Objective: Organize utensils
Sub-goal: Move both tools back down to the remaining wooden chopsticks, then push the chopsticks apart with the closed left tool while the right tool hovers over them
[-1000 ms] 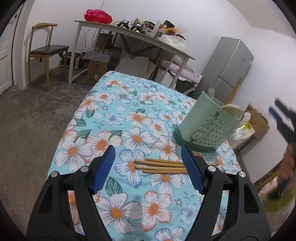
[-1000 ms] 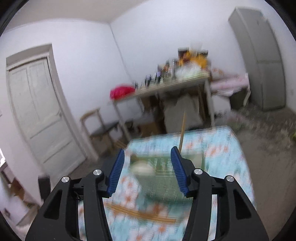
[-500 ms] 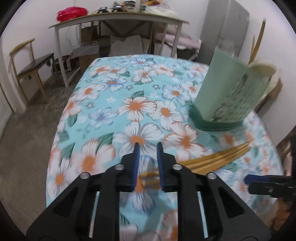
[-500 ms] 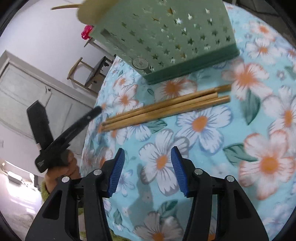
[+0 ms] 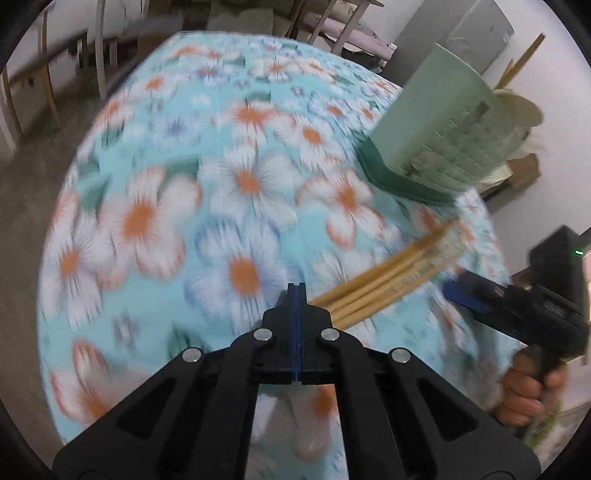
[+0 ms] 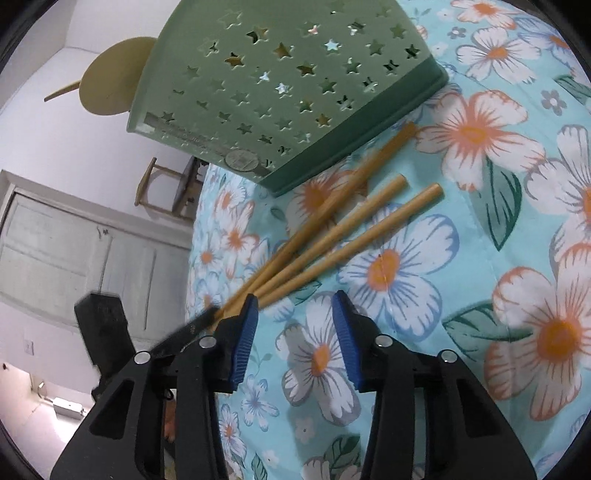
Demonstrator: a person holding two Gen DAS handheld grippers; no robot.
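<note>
Three wooden chopsticks (image 6: pixel 343 229) lie fanned on the flowered tablecloth (image 6: pixel 480 221), in front of the green star-punched utensil holder (image 6: pixel 295 85). My left gripper (image 5: pixel 296 295) is shut, and the thin ends of the chopsticks (image 5: pixel 388 277) run in at its right side. It seems to pinch the blurred, raised one. My right gripper (image 6: pixel 295 295) sits low over the cloth with its jaws closing and nothing between them. The chopsticks pass just left of its left finger. In the left wrist view the right gripper (image 5: pixel 461 291) shows at the right edge, held by a hand (image 5: pixel 528 387).
The holder (image 5: pixel 443 147) contains a pale wooden spoon (image 5: pixel 521 107) and an upright stick (image 5: pixel 524 55). It stands near the table's right edge. A chair (image 6: pixel 166 188) and a white door (image 6: pixel 74 258) are beyond the table. A grey fridge (image 5: pixel 480 33) is behind the holder.
My left gripper went from wide open to shut at the chopstick ends and dropped lower. My right gripper swung down to the table and its jaws narrowed. One chopstick has fanned away from the others.
</note>
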